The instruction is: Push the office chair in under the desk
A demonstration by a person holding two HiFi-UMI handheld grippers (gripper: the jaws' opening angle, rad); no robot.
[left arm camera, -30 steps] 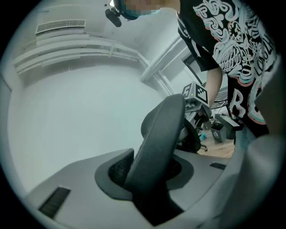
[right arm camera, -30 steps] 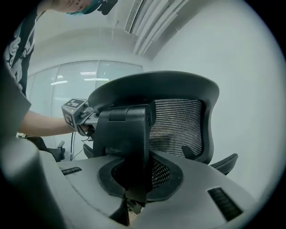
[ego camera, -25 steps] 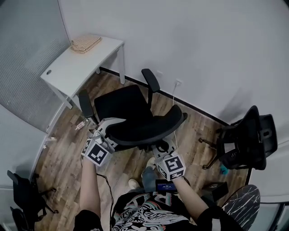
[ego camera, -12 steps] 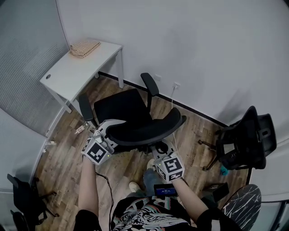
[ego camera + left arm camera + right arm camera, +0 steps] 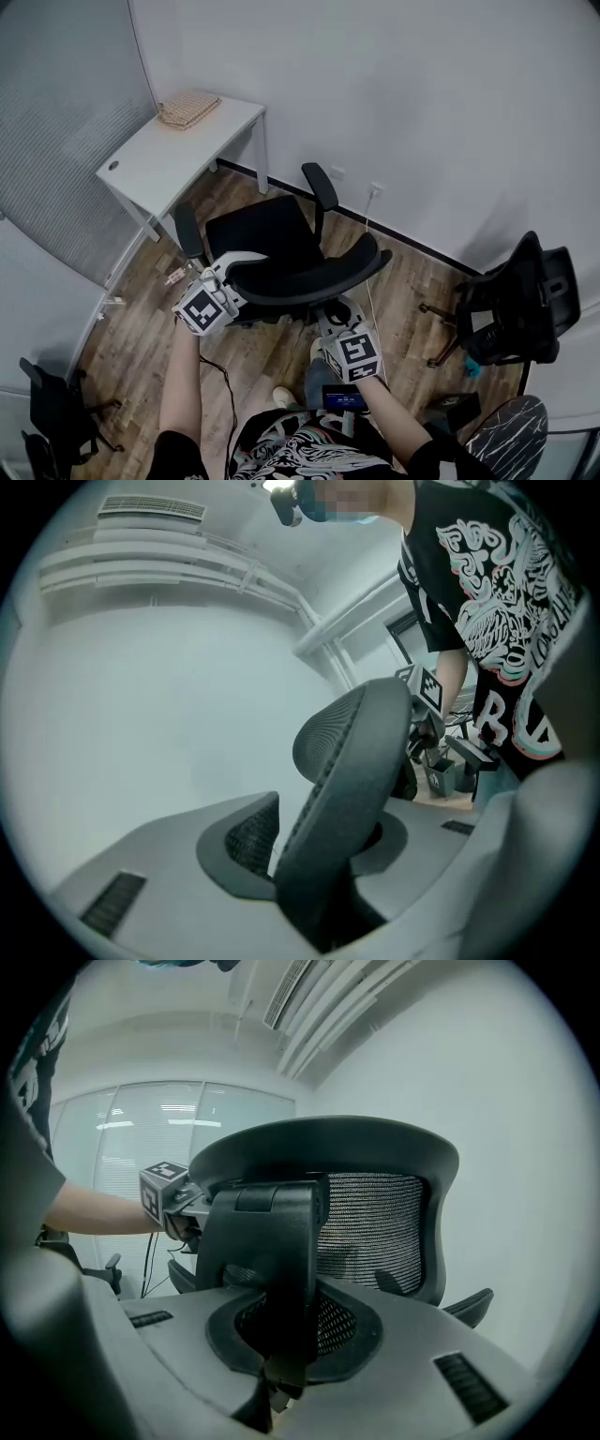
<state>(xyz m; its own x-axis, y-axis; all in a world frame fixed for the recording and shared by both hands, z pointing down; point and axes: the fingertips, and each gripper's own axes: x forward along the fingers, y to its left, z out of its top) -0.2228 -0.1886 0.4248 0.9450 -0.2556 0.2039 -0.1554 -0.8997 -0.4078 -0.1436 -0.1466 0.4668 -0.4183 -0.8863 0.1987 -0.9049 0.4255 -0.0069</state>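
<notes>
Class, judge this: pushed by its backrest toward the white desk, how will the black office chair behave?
The office chair probably glides over the smooth wood floor, though its base is hidden. Its mesh backrest may flex or recline before the seat moves. Standing askew to the desk, it could swivel off course.

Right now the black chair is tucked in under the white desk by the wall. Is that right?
Not quite. The black chair is not under the white desk. It stands out on the wooden floor, apart from the desk. The desk is by the wall, as you said. The head view shows this.
</notes>
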